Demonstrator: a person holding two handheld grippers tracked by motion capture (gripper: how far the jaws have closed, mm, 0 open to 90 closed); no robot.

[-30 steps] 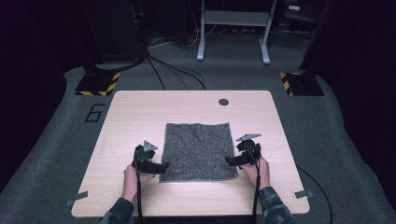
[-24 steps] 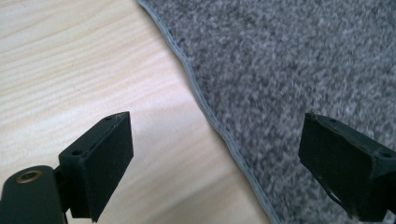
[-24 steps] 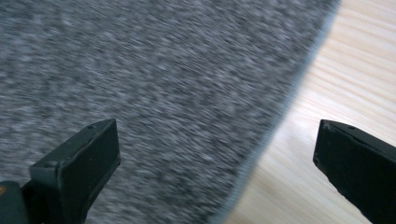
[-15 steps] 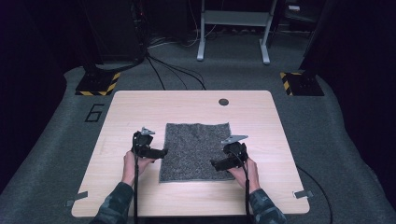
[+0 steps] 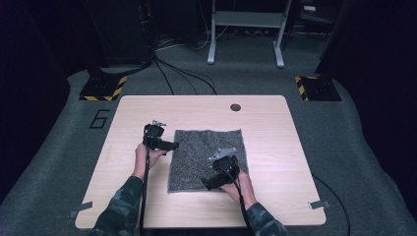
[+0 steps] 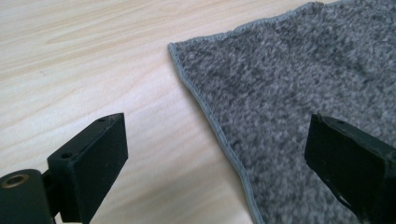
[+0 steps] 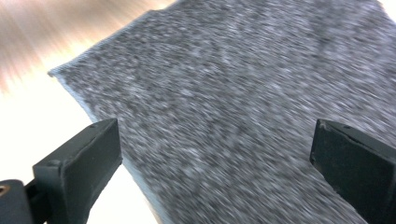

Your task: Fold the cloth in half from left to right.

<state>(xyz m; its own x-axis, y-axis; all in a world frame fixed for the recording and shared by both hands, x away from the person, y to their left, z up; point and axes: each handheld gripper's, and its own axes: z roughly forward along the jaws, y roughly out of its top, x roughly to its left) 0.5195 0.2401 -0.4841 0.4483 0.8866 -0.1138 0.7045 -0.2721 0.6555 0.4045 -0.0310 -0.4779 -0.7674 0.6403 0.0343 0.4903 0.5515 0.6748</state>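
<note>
dark room, grey carpet floor (image 5: 59, 147)

On my screens I log a pale wood-grain table (image 5: 275, 147) carrying a speckled grey cloth (image 5: 196, 152) edged with a lighter grey stitched hem, plus a dark round spot (image 5: 235, 107) on the tabletop. I list the left gripper (image 6: 219, 154) and the right gripper (image 7: 215, 163) as matte black, the right one topped with a grey plate (image 5: 222, 153), and both sleeves (image 5: 118, 209) as green camouflage. Beyond the table I record grey carpet (image 5: 354, 147), yellow-and-black striped stand bases (image 5: 103, 91) and a dark numeral 6 (image 5: 100, 118) on the floor.
</note>
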